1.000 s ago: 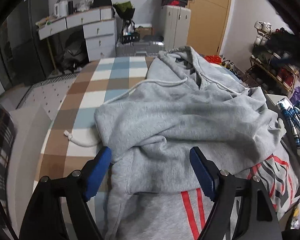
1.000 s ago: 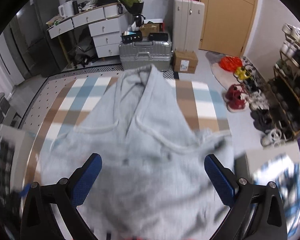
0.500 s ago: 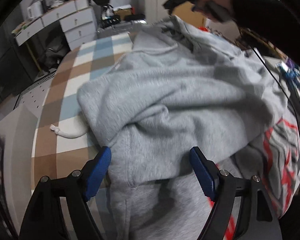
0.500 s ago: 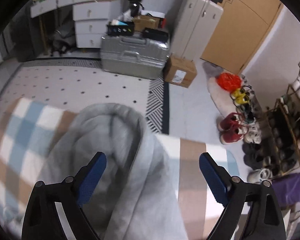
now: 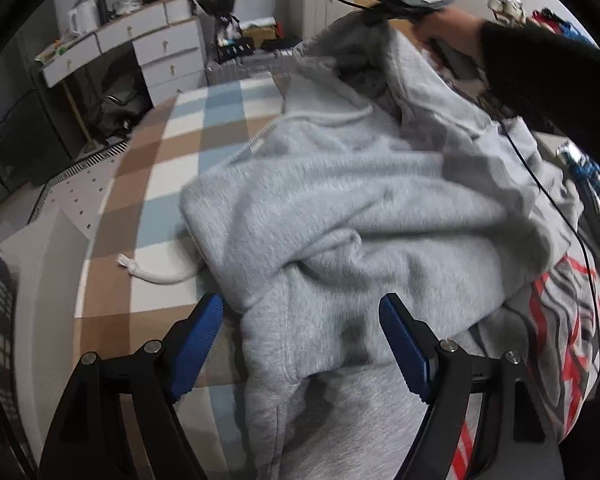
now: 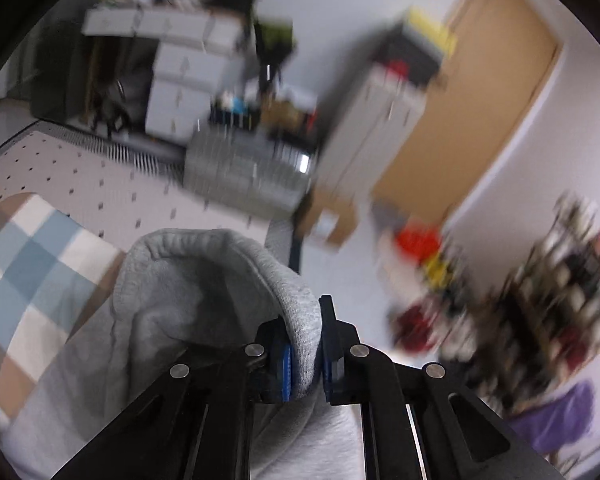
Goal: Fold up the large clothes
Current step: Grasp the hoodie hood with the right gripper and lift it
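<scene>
Two blue ribbed pads (image 6: 286, 368), pinching fleecy grey hoodie (image 6: 296, 320), rumpled folds

Both claws are black plastic frames with silver round screws at the joints and ribbed blue pads (image 5: 198, 344) inside each finger. Behind the far claw (image 5: 374, 20), a black sleeve (image 5: 540, 72) covers the arm, a thin black cable (image 5: 548, 196) trailing beneath it.

Place: a lived-in home bedroom.
Signs: checked blanket (image 5: 172, 152), white drawer desk (image 5: 156, 52), silver suitcase (image 6: 244, 168), shoe rack (image 6: 560, 280), wooden door (image 6: 492, 92).
</scene>
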